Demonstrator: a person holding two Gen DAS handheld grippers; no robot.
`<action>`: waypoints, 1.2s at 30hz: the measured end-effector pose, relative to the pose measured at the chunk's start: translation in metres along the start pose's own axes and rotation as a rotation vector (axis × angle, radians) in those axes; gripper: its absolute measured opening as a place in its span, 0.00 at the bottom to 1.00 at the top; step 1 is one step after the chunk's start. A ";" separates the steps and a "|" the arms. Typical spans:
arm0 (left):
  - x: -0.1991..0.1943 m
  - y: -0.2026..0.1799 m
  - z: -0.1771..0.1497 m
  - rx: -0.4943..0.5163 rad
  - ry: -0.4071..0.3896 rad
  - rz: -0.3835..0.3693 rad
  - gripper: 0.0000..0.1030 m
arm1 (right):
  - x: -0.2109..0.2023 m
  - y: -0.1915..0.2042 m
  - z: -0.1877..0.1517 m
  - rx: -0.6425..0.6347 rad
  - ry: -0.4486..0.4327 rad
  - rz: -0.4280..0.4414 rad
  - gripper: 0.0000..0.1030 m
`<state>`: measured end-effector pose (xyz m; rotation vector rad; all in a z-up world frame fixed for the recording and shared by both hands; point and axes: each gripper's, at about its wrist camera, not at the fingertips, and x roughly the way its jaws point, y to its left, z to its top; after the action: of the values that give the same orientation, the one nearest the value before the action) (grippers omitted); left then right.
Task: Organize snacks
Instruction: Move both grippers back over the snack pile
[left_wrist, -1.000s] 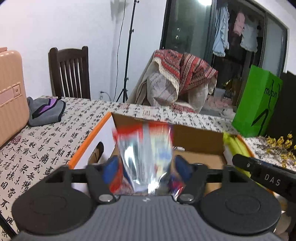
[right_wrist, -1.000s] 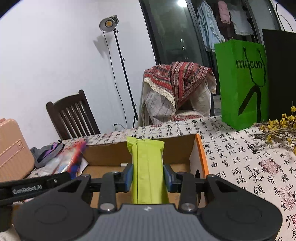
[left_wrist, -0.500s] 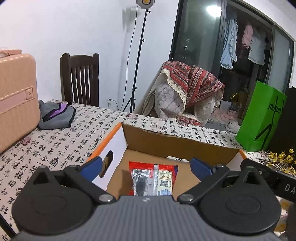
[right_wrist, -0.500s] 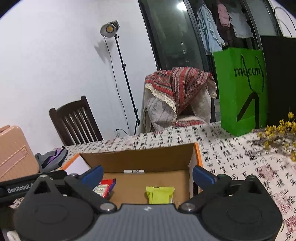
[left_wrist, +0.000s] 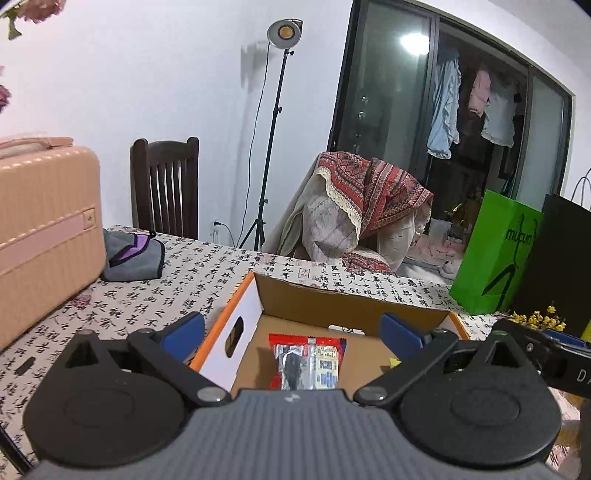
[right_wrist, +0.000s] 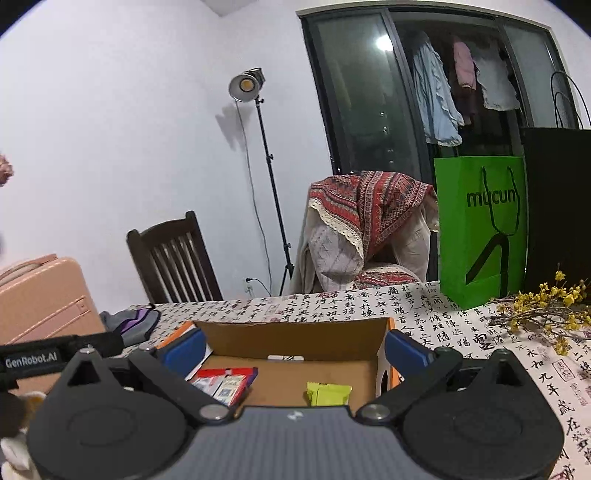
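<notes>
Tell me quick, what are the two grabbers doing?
Left gripper: open, holding nothing.
Right gripper: open, holding nothing.

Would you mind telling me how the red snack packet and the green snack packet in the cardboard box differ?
Colour: the red snack packet is red with silvery and printed panels; the green snack packet is plain yellow-green.
Place: seen from the right wrist, the red snack packet lies toward the left wall of the cardboard box, the green snack packet toward the right.
Shared: both lie flat on the box floor, apart, with neither held.
</notes>
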<state>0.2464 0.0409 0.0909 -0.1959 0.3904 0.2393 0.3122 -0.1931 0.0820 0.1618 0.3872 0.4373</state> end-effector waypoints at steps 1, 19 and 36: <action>-0.005 0.001 -0.001 0.003 -0.002 -0.001 1.00 | -0.006 0.000 -0.002 0.001 -0.002 0.003 1.00; -0.083 0.006 -0.042 0.045 -0.008 -0.075 1.00 | -0.089 0.002 -0.046 -0.021 0.037 0.033 1.00; -0.112 0.025 -0.102 0.081 0.056 -0.127 1.00 | -0.126 -0.012 -0.110 0.018 0.140 0.027 1.00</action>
<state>0.1033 0.0195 0.0395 -0.1471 0.4412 0.0933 0.1677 -0.2523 0.0204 0.1547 0.5272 0.4737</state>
